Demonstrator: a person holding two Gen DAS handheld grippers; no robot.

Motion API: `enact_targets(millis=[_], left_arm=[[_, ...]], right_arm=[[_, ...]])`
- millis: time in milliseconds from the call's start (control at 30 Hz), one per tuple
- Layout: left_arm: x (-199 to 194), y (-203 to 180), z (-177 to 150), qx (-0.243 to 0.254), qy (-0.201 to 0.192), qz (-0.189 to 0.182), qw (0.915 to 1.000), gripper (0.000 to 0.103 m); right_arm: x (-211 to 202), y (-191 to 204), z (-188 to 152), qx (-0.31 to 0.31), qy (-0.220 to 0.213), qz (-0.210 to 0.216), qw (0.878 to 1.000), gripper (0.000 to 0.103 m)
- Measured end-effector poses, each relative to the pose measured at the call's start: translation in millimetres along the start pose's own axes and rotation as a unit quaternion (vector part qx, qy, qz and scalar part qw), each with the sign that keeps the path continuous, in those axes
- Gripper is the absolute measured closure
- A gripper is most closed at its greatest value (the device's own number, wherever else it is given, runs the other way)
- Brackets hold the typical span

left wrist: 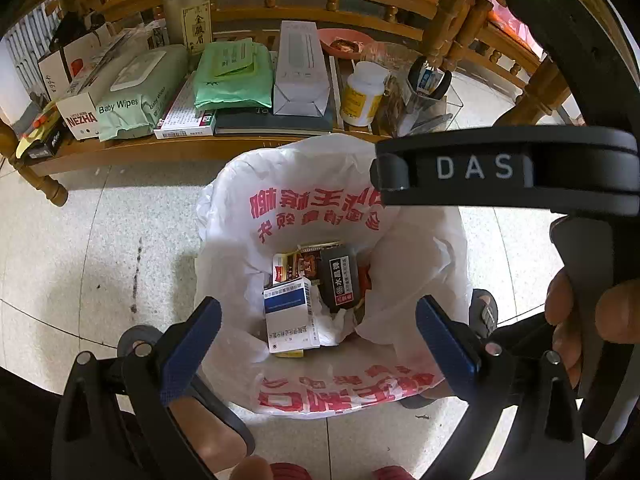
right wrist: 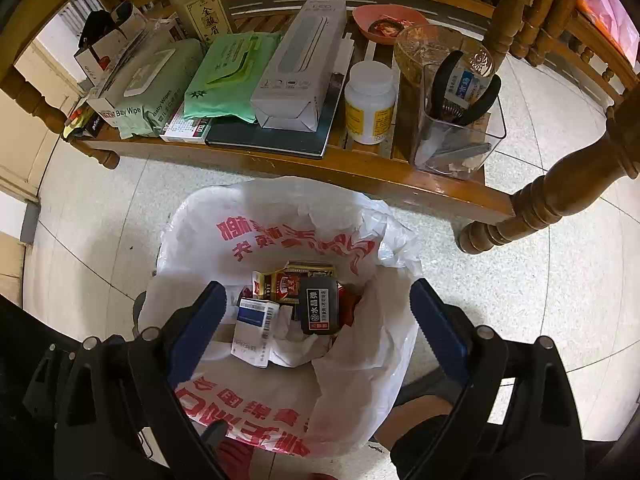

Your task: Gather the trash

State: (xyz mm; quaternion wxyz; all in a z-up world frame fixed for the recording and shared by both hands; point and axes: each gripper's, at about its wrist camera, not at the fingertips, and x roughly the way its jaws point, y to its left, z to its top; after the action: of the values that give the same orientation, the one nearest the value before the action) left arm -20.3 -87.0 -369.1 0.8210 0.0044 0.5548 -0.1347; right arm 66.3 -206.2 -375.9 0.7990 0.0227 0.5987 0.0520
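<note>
Trash (left wrist: 304,300) is lying in the bag-lined bin (left wrist: 320,208) directly below and between your tongs, and you are holding the left gripper (left wrist: 318,332) and right gripper (right wrist: 318,320) spread apart and empty above its mouth.

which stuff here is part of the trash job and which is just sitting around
Job: bin bag, blue-white box, black packet, red-gold carton, left gripper, right gripper.
Lying about: baby wipes, white bottle, pliers.

left gripper (left wrist: 318,330) jaws spread wide, empty, right gripper (right wrist: 318,320) jaws spread wide, empty, both pointing down
</note>
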Motion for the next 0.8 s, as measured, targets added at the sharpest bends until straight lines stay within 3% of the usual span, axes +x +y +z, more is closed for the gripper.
enact_targets(millis=[267, 800], left_arm=[[-15.2, 0.0, 4.9, -0.006, -0.013, 0.006, 0.9999, 0.008], [-71.3, 11.2, 20.5, -0.025, -0.042, 0.033, 0.9982, 0.008]], right_arm=[[-11.9, -2.2, 0.3, 0.006, -0.003, -0.004, 1.0, 0.012], [-87.3, 0.8, -2.3, -0.007, -0.008, -0.006, 1.0, 0.011]])
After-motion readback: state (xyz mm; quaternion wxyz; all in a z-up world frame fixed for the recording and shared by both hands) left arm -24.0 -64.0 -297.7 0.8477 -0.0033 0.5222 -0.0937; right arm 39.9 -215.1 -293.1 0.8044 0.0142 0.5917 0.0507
